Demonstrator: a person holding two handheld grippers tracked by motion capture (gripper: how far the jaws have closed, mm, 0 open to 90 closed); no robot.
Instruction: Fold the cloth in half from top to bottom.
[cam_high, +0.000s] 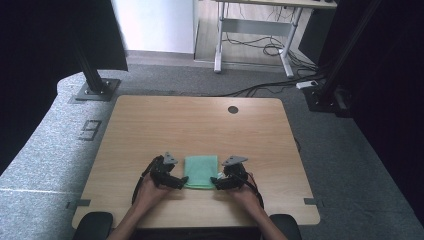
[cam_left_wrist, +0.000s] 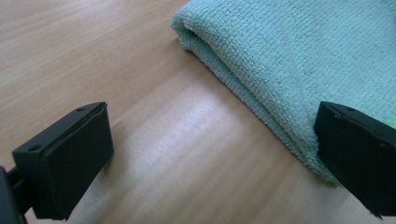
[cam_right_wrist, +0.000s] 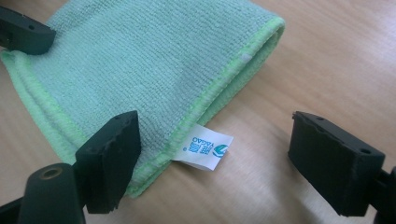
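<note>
Tools are held released on both sides of the cloth (cam_high: 201, 171), which lies folded near the front edge of the surface (cam_high: 150, 120). Left tool (cam_left_wrist: 215, 154) and right tool (cam_right_wrist: 215, 163) are best lowered until one jaw slides under each side edge, label (cam_right_wrist: 203, 147) included, before being closed.

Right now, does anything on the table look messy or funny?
Not really. The green cloth lies neatly folded and flat on the table. Its little white label sticks out from one edge, which is normal. Both tools sit open beside it, touching nothing.
</note>
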